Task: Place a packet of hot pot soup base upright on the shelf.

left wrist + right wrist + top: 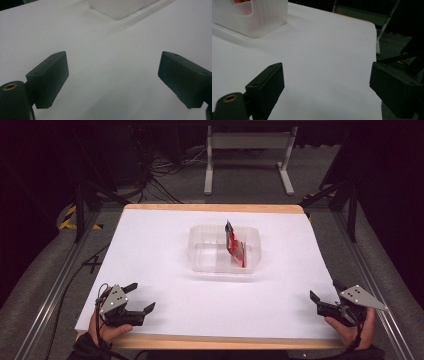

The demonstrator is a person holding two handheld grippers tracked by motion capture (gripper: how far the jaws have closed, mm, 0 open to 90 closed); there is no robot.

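A clear plastic tub [200, 254] stands on the middle of the white table top [150, 250]. A red and black packet [235, 245] stands on edge inside it, leaning at its right side. My left gripper [139, 297] rests at the near left corner, open, nothing between its jaws. My right gripper [326, 292] rests at the near right edge, also open and empty. In the left gripper view the tub's edge [125, 10] lies far ahead of the gripper [112, 75]. The right gripper view has the tub's corner [262, 17] at upper left, beyond the gripper [327, 87].
The table has a wooden rim [215, 208] at its far side and aluminium rails [50, 290] along both sides. A white metal stand [247, 150] and cables [160, 175] sit on the floor beyond. Broad bare white surface surrounds the tub.
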